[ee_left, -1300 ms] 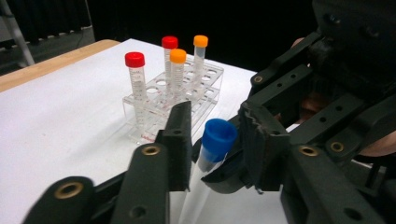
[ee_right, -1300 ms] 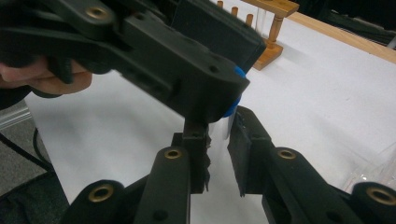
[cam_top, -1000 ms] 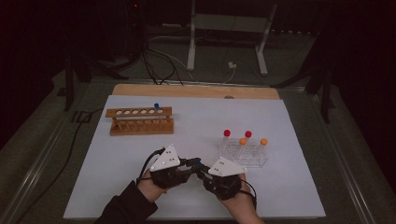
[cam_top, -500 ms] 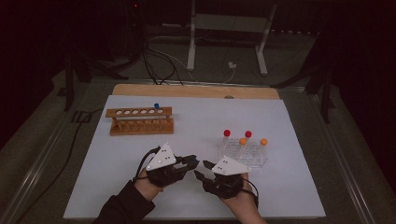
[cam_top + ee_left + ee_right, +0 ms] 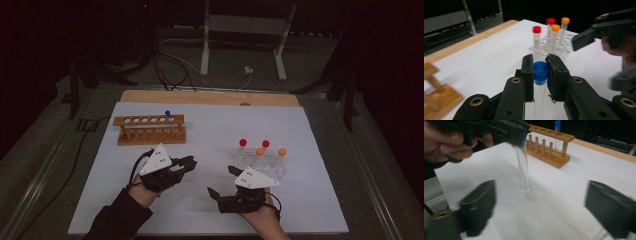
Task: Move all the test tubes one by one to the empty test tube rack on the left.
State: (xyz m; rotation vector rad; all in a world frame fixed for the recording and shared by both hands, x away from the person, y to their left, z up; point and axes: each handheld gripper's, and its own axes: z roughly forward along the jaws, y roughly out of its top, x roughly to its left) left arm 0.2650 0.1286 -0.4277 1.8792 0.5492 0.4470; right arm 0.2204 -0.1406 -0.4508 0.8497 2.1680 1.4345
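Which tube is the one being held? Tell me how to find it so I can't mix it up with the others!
Start at the white table and find the wooden rack at its left. Just in front of that rack is the left gripper, and the blue-capped tube hangs down from its jaws. It is the one tube up in the air: the other blue-capped one stands in the wooden rack, and the clear rack's tubes have red or orange caps.

A lab bench — wooden tube rack (image 5: 151, 129), capped test tubes (image 5: 261, 149).
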